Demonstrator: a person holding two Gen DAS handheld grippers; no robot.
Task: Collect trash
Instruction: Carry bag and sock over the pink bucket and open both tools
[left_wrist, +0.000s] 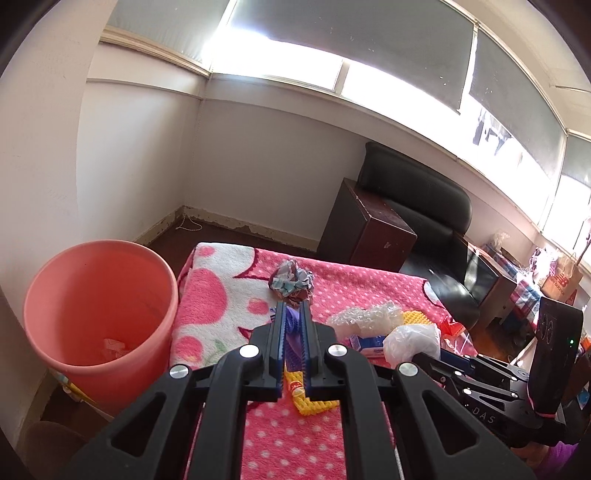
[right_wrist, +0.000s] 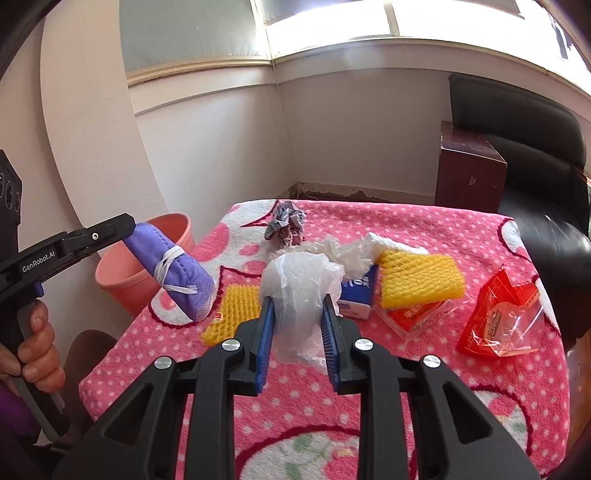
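Note:
My left gripper (left_wrist: 293, 308) is shut on a folded purple face mask (right_wrist: 173, 269) and holds it above the table's left part, near the pink bucket (left_wrist: 99, 314). My right gripper (right_wrist: 297, 306) is shut on a crumpled clear plastic bag (right_wrist: 299, 291), lifted a little off the pink dotted blanket (right_wrist: 406, 369). A crumpled grey paper ball (left_wrist: 291, 282) lies at the far edge. Yellow foam nets (right_wrist: 421, 280), a blue-white carton (right_wrist: 356, 295), red wrappers (right_wrist: 498, 317) and bubble wrap (left_wrist: 365, 317) lie on the blanket.
The bucket stands on the floor left of the table and holds a bit of trash (left_wrist: 112, 347). A black armchair (left_wrist: 424, 218) and a dark wooden cabinet (left_wrist: 369, 229) stand behind the table. The white wall is close on the left.

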